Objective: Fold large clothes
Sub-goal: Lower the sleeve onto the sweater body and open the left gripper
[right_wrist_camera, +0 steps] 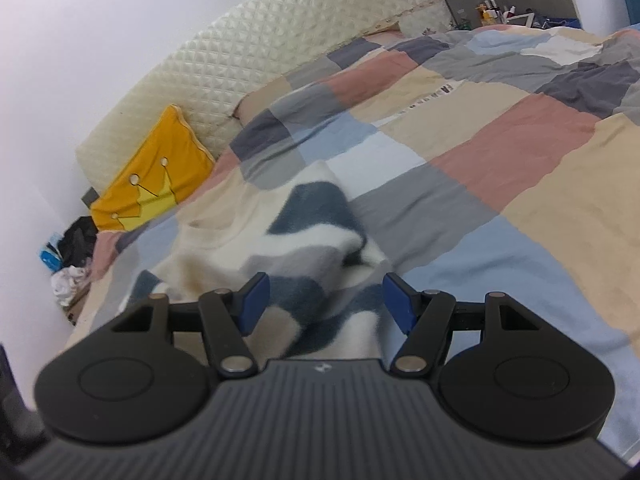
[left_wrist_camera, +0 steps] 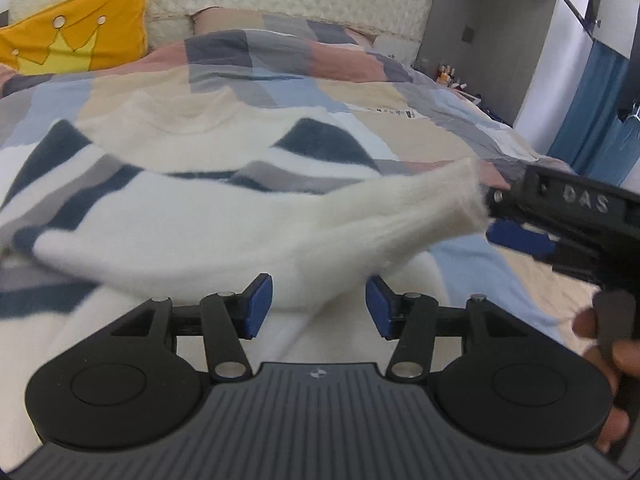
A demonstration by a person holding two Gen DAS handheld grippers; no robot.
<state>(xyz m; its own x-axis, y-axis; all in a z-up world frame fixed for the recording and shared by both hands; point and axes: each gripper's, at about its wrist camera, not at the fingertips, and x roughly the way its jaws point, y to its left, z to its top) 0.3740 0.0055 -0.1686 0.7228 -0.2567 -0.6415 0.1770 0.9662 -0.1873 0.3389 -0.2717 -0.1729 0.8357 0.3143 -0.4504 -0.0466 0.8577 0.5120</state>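
On the bed lies our striped sweater. Our left hand-held gripper stands parted over its white sleeve, pads not pressing. Our right hand-held gripper gapes wide over sweater folds, gripping nothing.

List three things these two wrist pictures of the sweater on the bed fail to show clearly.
- Left wrist view: fuzzy white, navy and grey striped sweater, motion-blurred; its near part hidden behind the left hand-held gripper.
- Left wrist view: right hand-held gripper, cut off by the edge.
- Right wrist view: small bottles, too small.
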